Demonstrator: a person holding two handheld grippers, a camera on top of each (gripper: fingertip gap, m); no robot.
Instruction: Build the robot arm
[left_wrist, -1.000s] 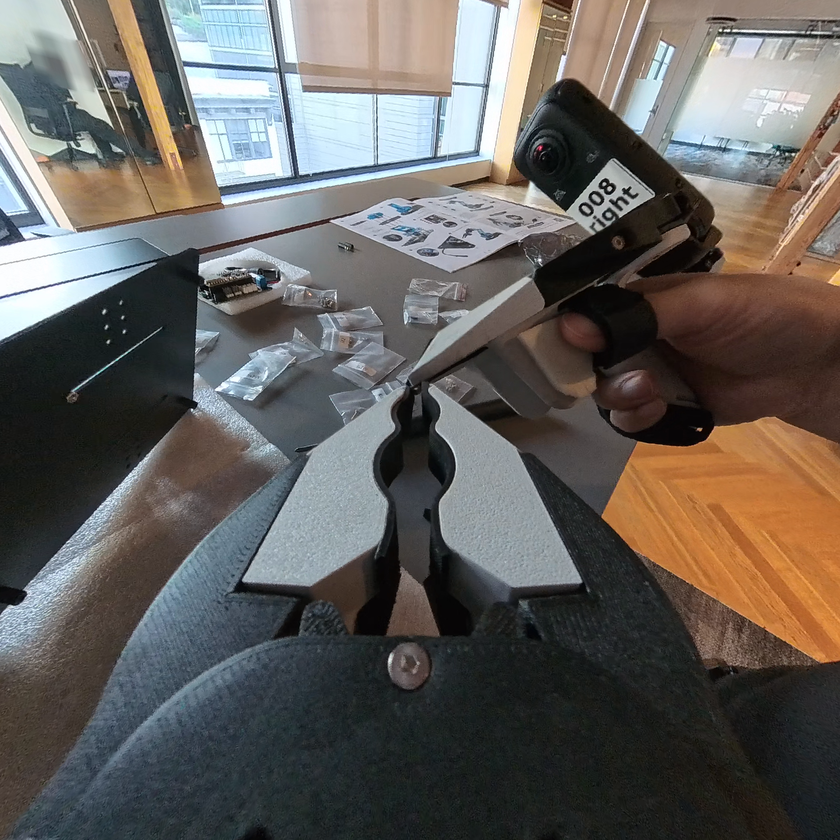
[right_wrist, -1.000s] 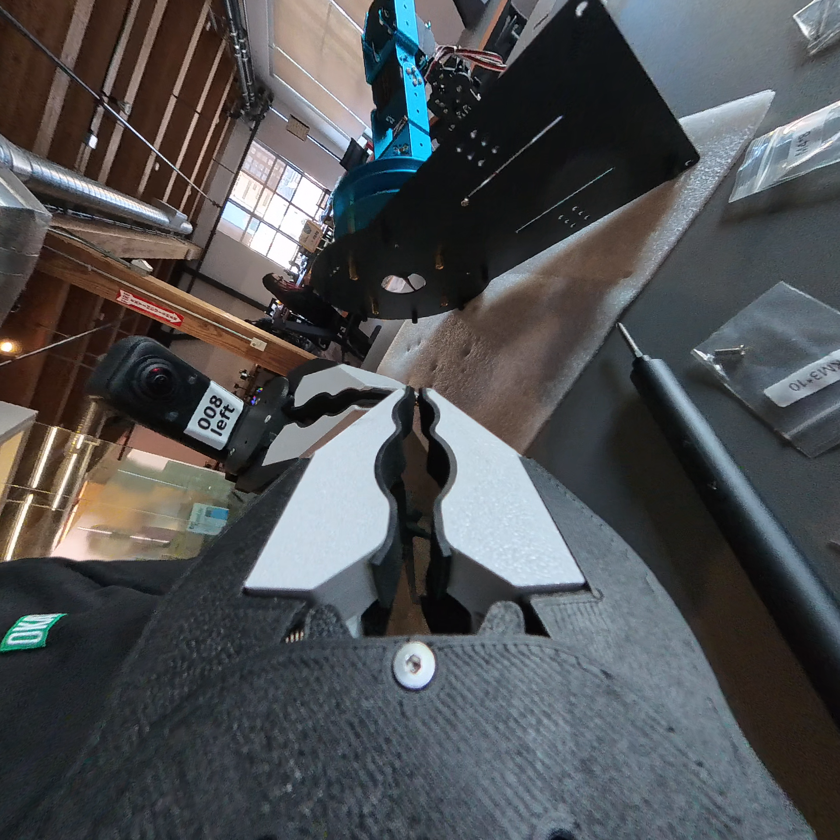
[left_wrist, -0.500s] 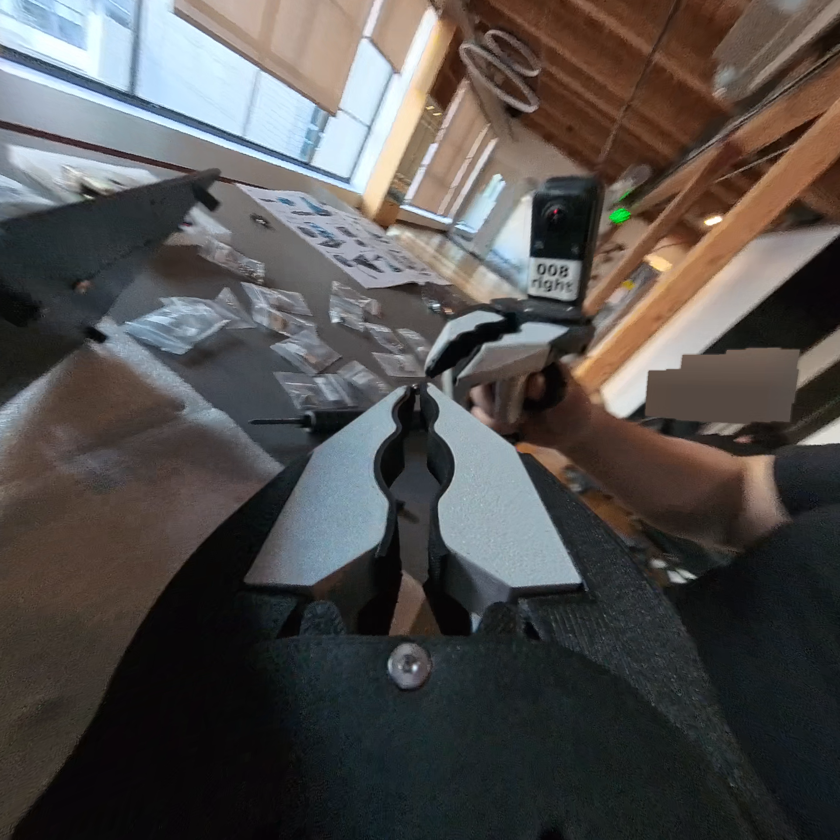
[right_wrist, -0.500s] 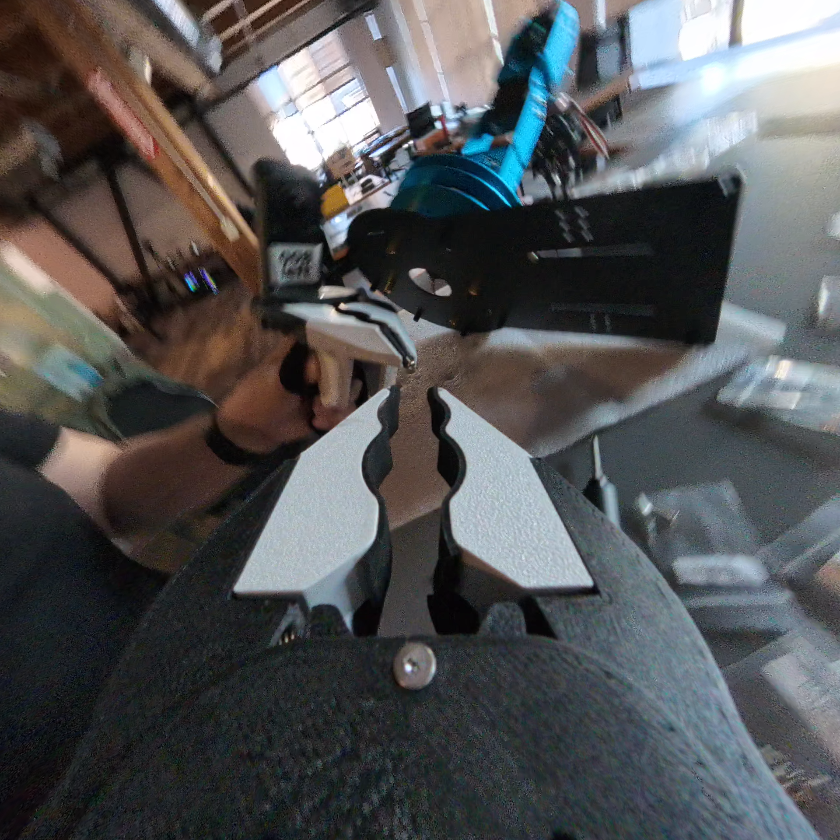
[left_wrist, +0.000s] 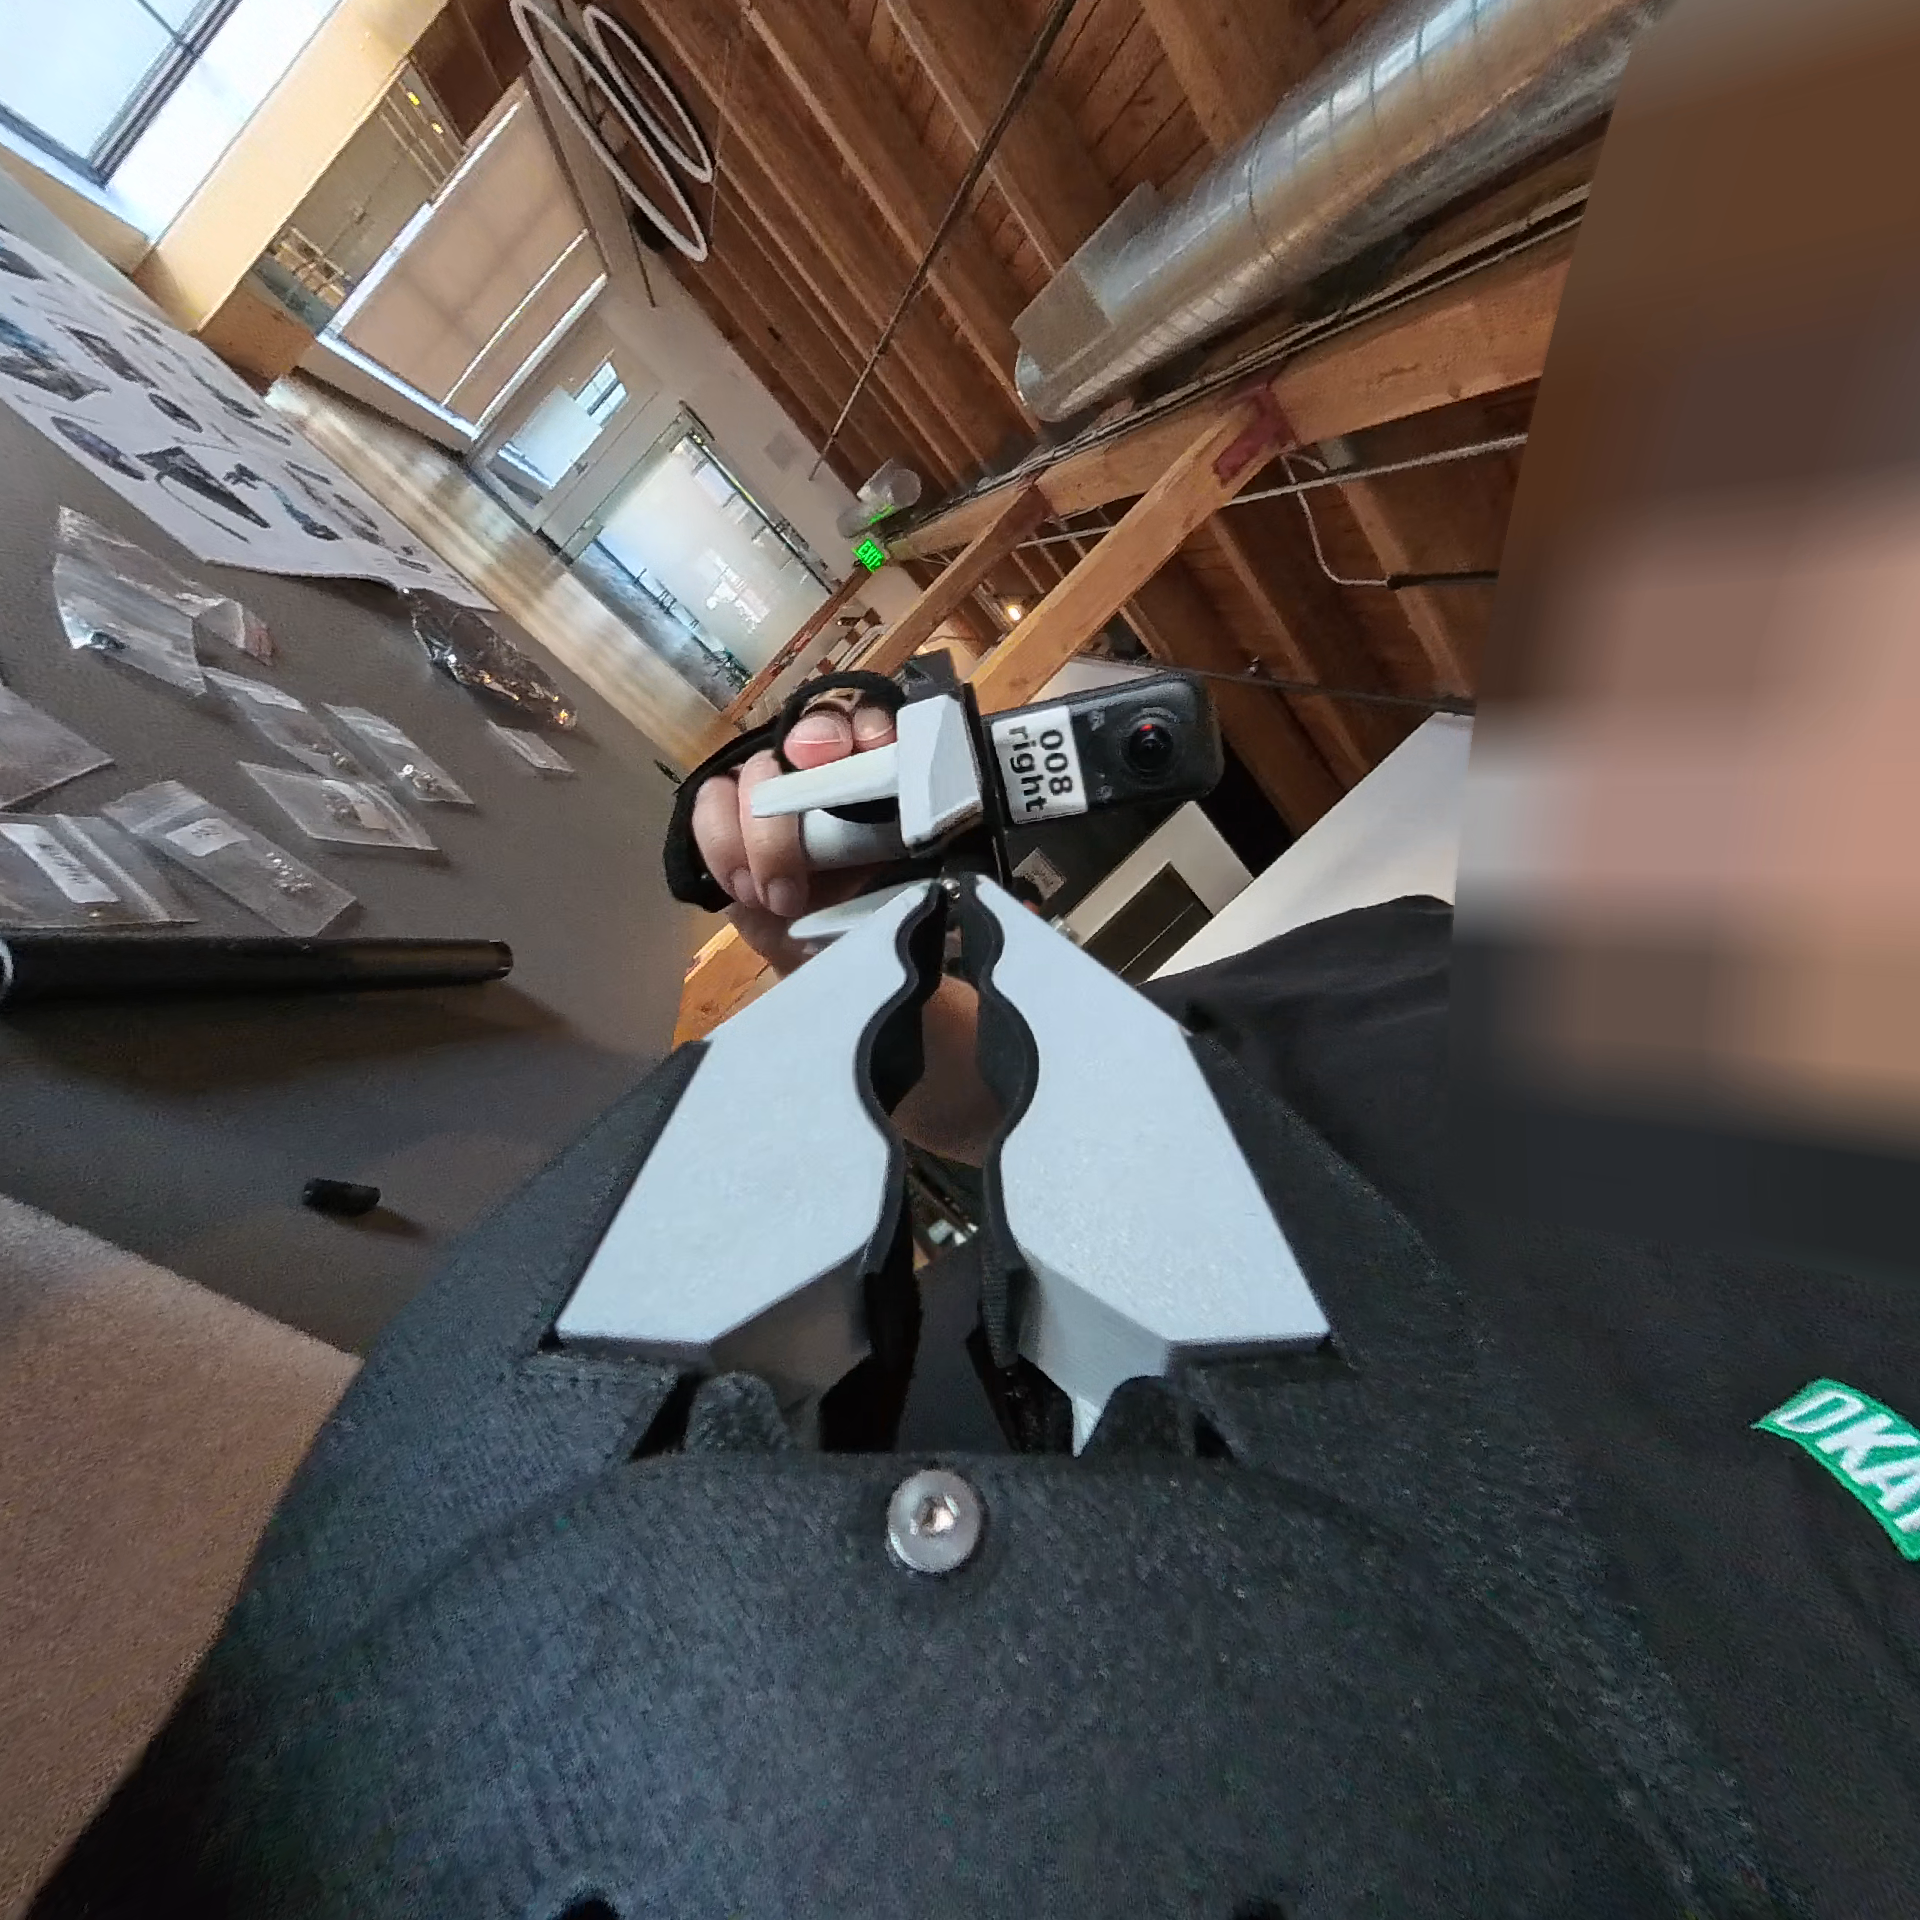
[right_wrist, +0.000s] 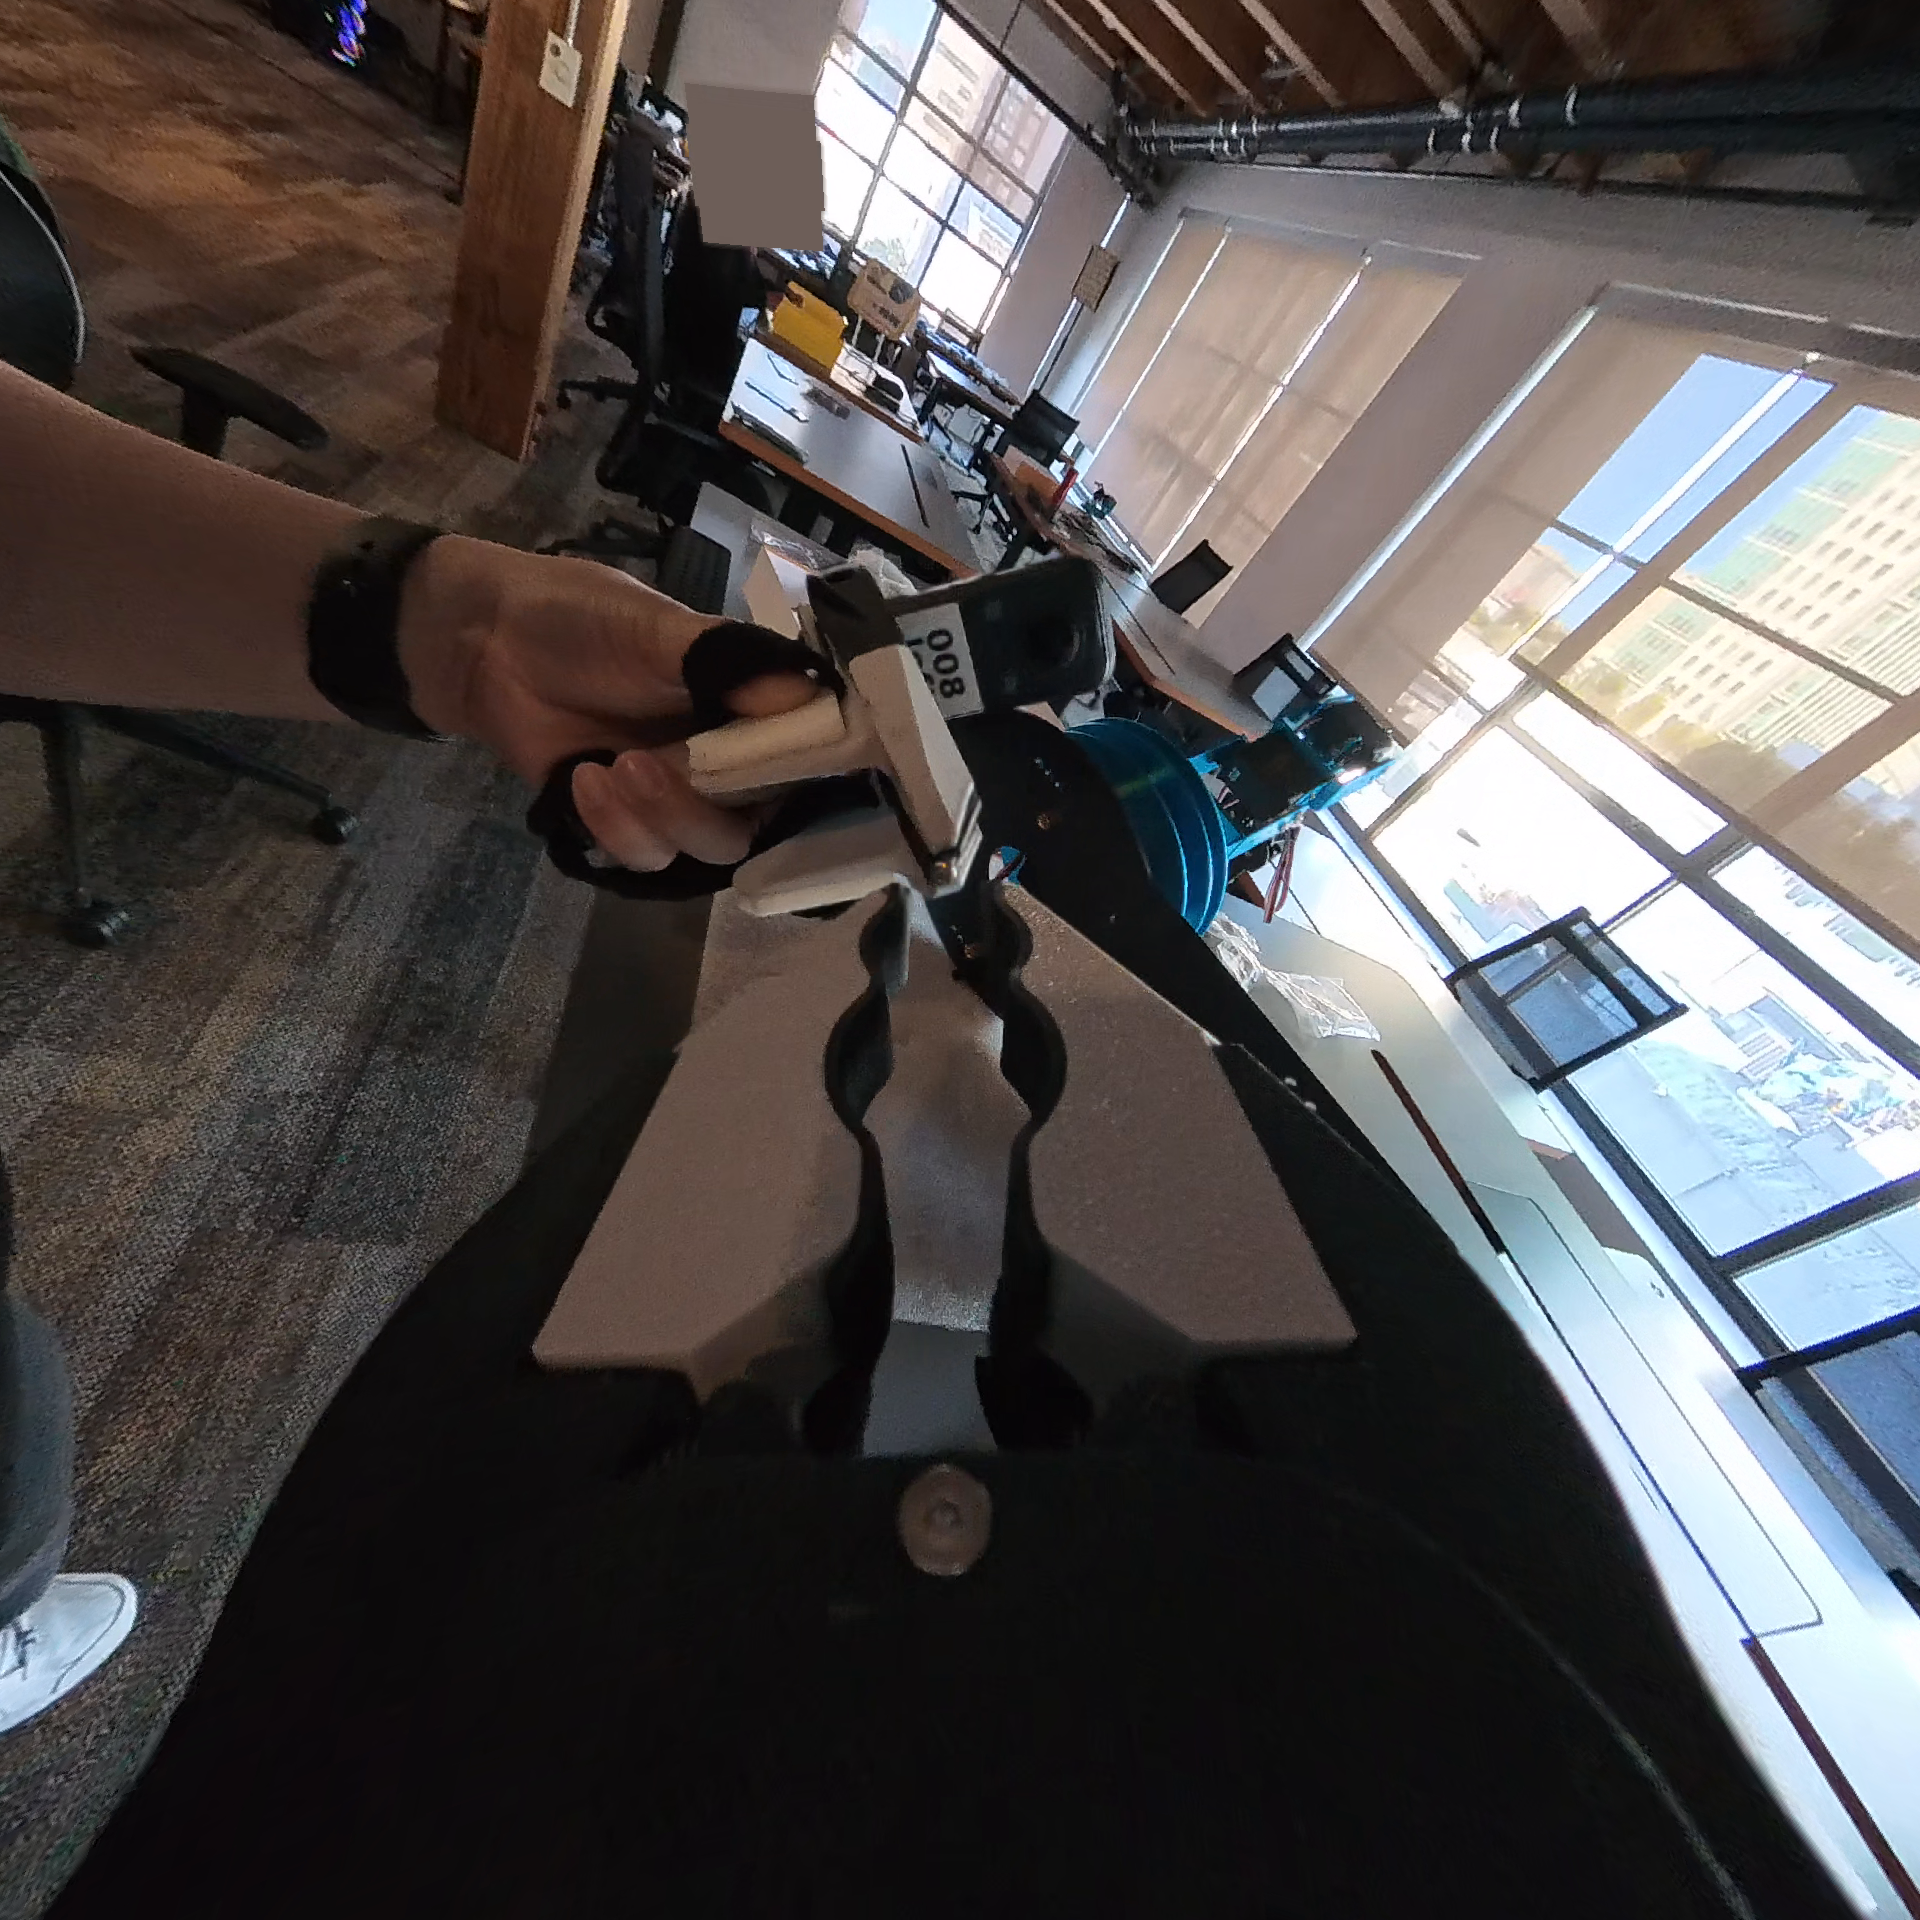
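My left gripper (left_wrist: 951, 902) is shut, with a small silver screw (left_wrist: 951, 885) pinched at its very tips. It points at the right gripper, whose camera (left_wrist: 1143, 748) and the hand holding it fill the middle of the view. My right gripper (right_wrist: 945, 925) is open with a narrow gap and holds nothing. The left gripper (right_wrist: 940, 868) shows tip to tip with it, the screw (right_wrist: 940, 858) just above the gap. Both are held in the air beside the table edge.
On the dark table (left_wrist: 312, 1081) lie a black screwdriver (left_wrist: 249, 961), several small clear hardware bags (left_wrist: 301, 888), a printed sheet (left_wrist: 208, 488), a small black bit (left_wrist: 338, 1195) and a foam sheet (left_wrist: 125, 1351). A black plate (right_wrist: 1091, 883) with a blue robot kit (right_wrist: 1153, 810) stands on the foam. The person's black shirt (left_wrist: 1558, 1143) is close on the right. The grippers are tip to tip, or close to it.
Both grippers have swung away from the table to face each other tip to tip. The right gripper has gone from shut to open. The left has stayed shut.
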